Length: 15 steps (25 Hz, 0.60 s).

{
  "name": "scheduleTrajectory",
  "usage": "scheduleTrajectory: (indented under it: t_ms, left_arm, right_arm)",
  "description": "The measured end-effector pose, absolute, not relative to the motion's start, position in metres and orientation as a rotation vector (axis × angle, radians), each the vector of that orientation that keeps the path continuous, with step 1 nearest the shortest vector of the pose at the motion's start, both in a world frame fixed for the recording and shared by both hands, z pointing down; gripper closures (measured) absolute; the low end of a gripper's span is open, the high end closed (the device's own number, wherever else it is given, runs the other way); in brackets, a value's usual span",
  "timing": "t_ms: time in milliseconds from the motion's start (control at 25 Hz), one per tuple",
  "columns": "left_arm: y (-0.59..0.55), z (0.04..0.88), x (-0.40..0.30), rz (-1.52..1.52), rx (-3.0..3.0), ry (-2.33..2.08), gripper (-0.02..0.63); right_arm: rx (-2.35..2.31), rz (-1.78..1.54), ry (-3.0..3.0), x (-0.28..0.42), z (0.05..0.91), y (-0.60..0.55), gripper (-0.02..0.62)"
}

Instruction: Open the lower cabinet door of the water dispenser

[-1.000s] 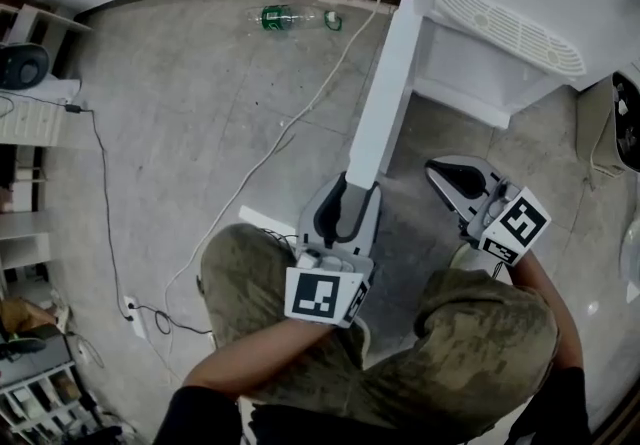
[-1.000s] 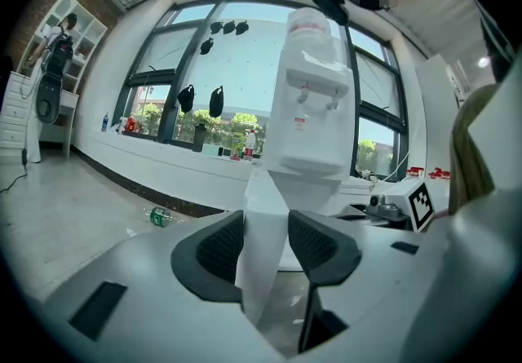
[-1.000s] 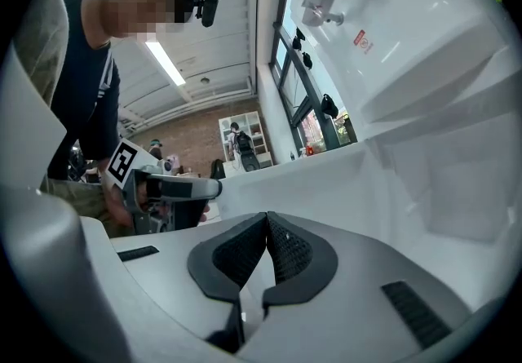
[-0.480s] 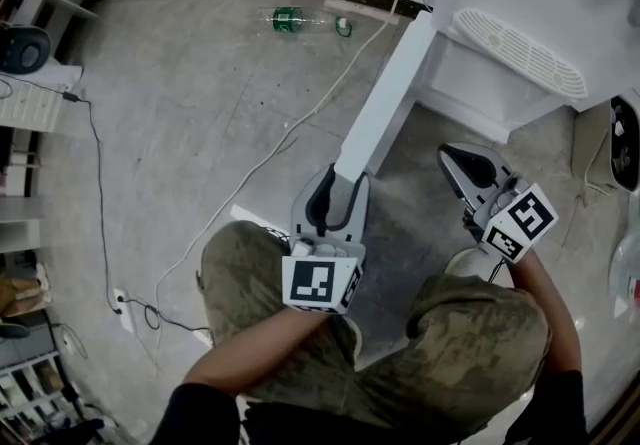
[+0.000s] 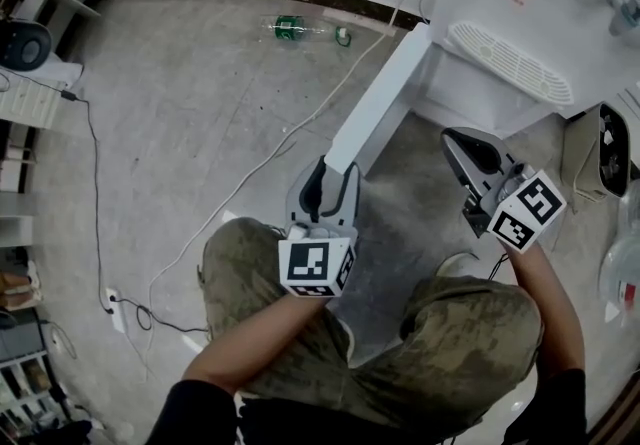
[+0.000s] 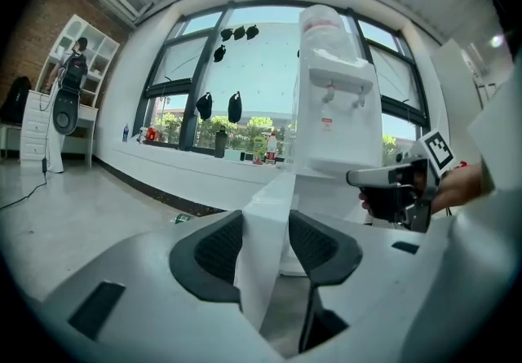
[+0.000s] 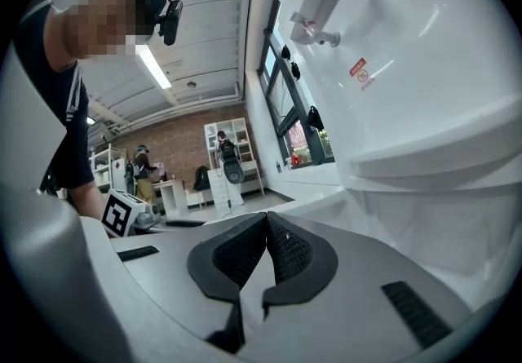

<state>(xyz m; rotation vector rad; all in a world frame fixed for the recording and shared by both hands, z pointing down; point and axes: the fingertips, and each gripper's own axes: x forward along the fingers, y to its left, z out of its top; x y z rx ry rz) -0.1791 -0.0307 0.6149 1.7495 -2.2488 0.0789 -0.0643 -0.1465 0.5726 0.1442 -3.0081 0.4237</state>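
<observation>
Looking steeply down from the head camera, a person crouches on a grey concrete floor (image 5: 180, 133) in front of a white water dispenser (image 5: 500, 3), holding a gripper in each hand.

The cabinet door (image 5: 385, 103) at the bottom of the dispenser stands open. It has swung out from the dispenser's lower left corner towards the person, and from above it shows as a long white strip seen edge-on.

The left gripper (image 5: 333, 173) pinches the free end of that door. In the left gripper view the door's white edge stands upright between the two dark pads (image 6: 216, 251), which press on it from either side. The jaws have just opened slightly wider, with the door edge between them. The square-marker cube (image 5: 315, 268) on this gripper sits just above the person's left knee.

The right gripper (image 5: 458, 143) is held to the right of the door, near the dispenser's front and apart from the door. Its jaws are pressed together with nothing between them, as the right gripper view shows. That view also shows the dispenser's white body rising close beside it.

A green bottle (image 5: 290, 28) lies on the floor by the far wall, and a white cable (image 5: 300, 123) trails across the floor to the left of the door.
</observation>
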Motion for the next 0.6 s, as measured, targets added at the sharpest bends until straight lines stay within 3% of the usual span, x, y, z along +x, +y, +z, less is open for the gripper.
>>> scheduleTrajectory:
  t_ms: [600]
  left_arm:
    - [-0.039,0.617,-0.215,0.064,1.635,-2.321,0.423]
  right_arm:
    - [0.033,0.431,-3.010,-0.080,0.571,-0.135,0.595]
